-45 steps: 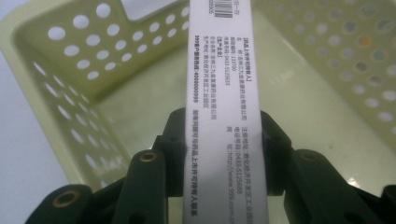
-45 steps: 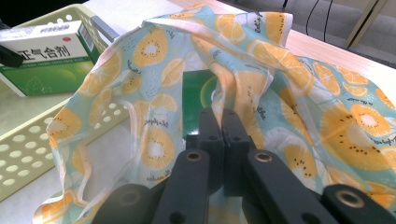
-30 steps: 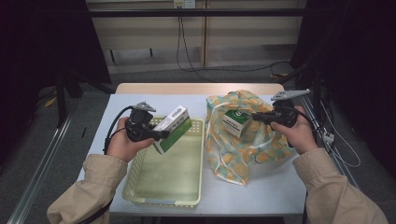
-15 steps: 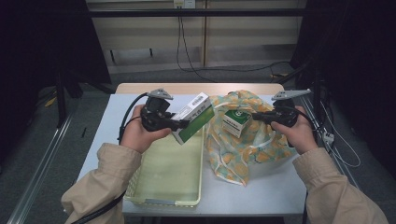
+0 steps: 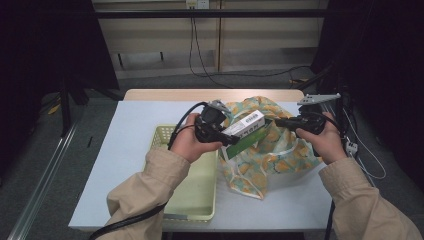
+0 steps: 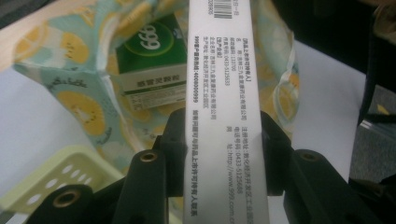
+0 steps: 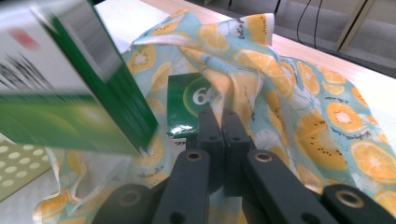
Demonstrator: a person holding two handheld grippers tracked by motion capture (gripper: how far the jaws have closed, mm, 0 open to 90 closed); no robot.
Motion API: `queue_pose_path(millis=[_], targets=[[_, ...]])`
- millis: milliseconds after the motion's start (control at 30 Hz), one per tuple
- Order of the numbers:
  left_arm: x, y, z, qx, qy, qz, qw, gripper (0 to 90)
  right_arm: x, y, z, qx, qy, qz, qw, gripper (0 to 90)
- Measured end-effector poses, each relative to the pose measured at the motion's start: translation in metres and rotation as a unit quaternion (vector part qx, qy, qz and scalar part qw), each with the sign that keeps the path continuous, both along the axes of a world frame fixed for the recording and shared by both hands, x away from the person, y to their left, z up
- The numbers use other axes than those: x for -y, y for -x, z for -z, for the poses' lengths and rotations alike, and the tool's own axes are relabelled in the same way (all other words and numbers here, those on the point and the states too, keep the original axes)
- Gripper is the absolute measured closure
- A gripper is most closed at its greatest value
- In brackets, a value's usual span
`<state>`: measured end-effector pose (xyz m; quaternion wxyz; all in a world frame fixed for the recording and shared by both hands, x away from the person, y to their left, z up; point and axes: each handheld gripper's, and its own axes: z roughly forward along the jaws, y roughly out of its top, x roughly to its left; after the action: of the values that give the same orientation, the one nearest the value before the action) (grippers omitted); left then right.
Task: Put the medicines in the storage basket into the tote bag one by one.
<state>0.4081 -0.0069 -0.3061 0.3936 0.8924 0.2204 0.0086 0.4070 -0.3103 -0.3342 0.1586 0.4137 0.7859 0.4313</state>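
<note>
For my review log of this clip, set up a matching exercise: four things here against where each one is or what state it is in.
1. long green-and-white box
2. small green box
3. yellow-green basket
4. right gripper

a. shut on the bag's cloth
b. inside the fruit-print bag
c. clamped in the left gripper
d. on the table, left of the bag

Pairs: 1-c, 2-b, 3-d, 4-a

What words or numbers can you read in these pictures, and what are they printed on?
"999": green box lying inside the fruit-print bag.
"0433-5125668" and "http://www.999.com": long white box clamped in the left gripper.
"6": that green box in the right gripper view.
The Chinese small print is too fine to read.
</note>
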Motion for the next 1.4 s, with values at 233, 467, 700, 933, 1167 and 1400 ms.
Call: queue_pose_path(millis=[233, 467, 700, 933, 1167, 1400], targets=[[0.032, -0.003, 0.017, -0.007, -0.030, 0.019, 0.9994, 62.8, 0.005, 0.003, -0.008, 0.005, 0.001, 0.001, 1.0000, 90.0], [0.051, -0.006, 0.027, -0.009, -0.033, 0.024, 0.9991, 62.8, 0.006, 0.005, -0.012, 0.010, -0.001, -0.001, 1.0000, 90.0], [0.062, -0.009, 0.034, -0.009, -0.034, 0.019, 0.9992, 62.7, 0.006, 0.005, -0.014, 0.012, 0.000, 0.000, 0.9999, 90.0], [0.071, -0.009, 0.037, -0.008, -0.029, 0.023, 0.9993, 62.8, 0.006, 0.005, -0.015, 0.015, -0.001, 0.003, 0.9999, 90.0], [0.074, -0.010, 0.038, -0.006, -0.031, 0.020, 0.9993, 62.7, 0.005, 0.003, -0.017, 0.017, -0.001, 0.002, 0.9998, 90.0], [0.074, -0.010, 0.041, -0.006, -0.036, 0.017, 0.9992, 62.7, 0.005, 0.002, -0.018, 0.019, 0.000, 0.004, 0.9998, 90.0]])
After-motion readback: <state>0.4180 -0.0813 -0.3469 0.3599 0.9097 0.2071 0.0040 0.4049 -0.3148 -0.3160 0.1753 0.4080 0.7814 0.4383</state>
